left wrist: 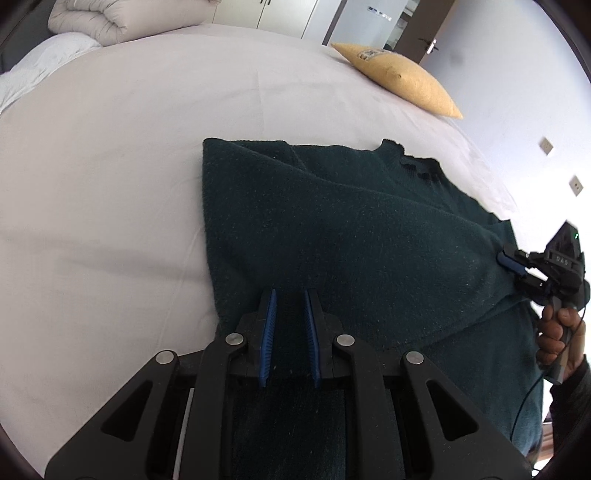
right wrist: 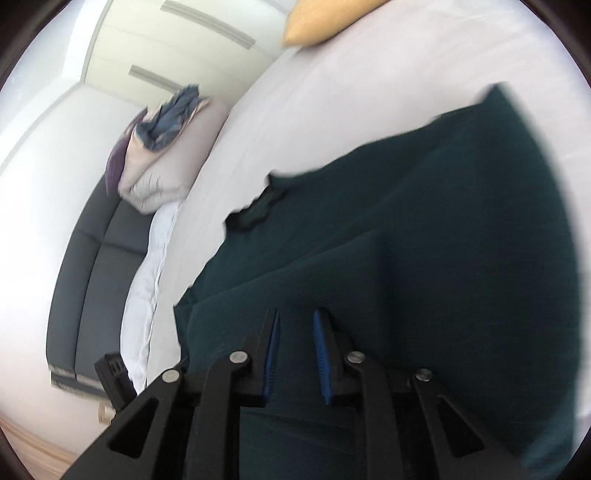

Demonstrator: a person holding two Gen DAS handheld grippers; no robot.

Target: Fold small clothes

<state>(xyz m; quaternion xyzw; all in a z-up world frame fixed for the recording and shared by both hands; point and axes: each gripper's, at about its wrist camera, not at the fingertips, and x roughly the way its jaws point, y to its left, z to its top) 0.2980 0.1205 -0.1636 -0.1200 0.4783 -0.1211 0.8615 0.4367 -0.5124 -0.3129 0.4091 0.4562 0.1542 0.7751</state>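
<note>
A dark green knitted sweater (left wrist: 351,229) lies on the white bed, partly folded, its collar (left wrist: 421,166) at the far edge. My left gripper (left wrist: 290,295) hovers over the sweater's near edge, jaws a small gap apart with nothing between the blue pads. My right gripper (left wrist: 511,264) shows at the right in the left wrist view, at a fold of the sweater's right side. In the right wrist view the right gripper (right wrist: 295,317) sits over the sweater (right wrist: 424,258), jaws parted and empty; the view is blurred.
The white bed sheet (left wrist: 110,166) spreads left and far. A yellow pillow (left wrist: 402,79) lies at the far right edge. A folded duvet (left wrist: 92,18) sits at the far left. A dark headboard (right wrist: 92,266) and a pile of cushions (right wrist: 166,147) show in the right wrist view.
</note>
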